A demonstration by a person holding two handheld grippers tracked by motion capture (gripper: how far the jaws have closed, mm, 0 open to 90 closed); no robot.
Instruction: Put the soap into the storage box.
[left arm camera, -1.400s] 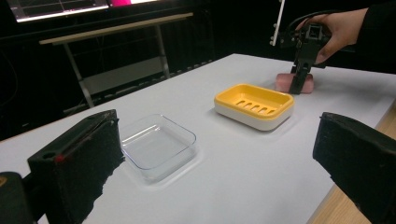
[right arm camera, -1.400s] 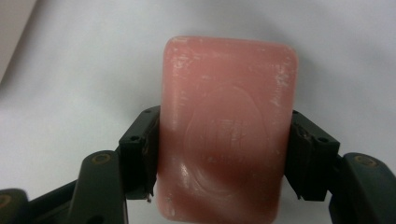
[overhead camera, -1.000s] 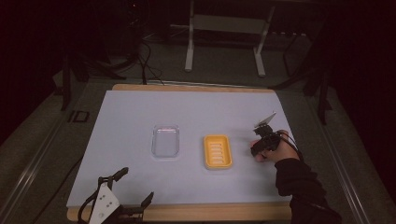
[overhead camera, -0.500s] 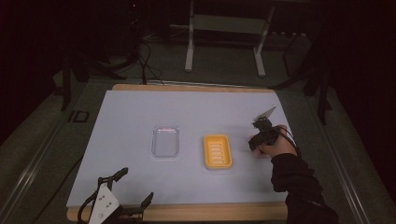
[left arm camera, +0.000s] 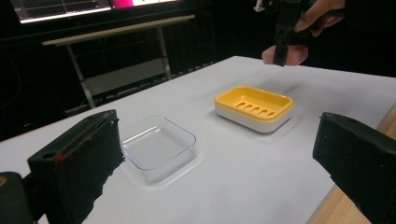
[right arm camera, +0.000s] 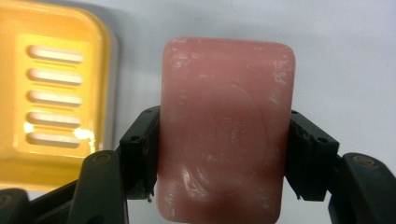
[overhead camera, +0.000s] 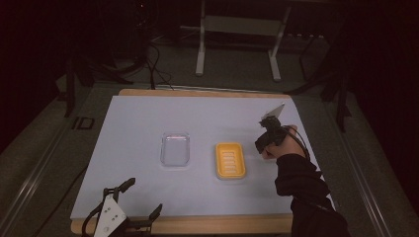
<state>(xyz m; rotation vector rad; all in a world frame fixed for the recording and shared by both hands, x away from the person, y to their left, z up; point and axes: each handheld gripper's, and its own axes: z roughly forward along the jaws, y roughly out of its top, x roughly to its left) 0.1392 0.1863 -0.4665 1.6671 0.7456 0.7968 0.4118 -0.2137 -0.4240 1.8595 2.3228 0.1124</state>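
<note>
Right gripper view shows right gripper (right arm camera: 224, 154) clamping pink soap (right arm camera: 226, 126).

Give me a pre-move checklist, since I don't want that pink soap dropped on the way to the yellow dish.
1. Grip: right gripper clamps the pink soap on both sides. Ok.
2. Soap clear of the table: lifted, per the left gripper view. Ok.
3. Yellow soap dish empty, slots showing. Ok.
4. Path: dish lies just beside the soap. Ok.
5. Left gripper open at the near edge, out of the way. Ok.
6. Clear tray apart from the dish. Ok.
</note>
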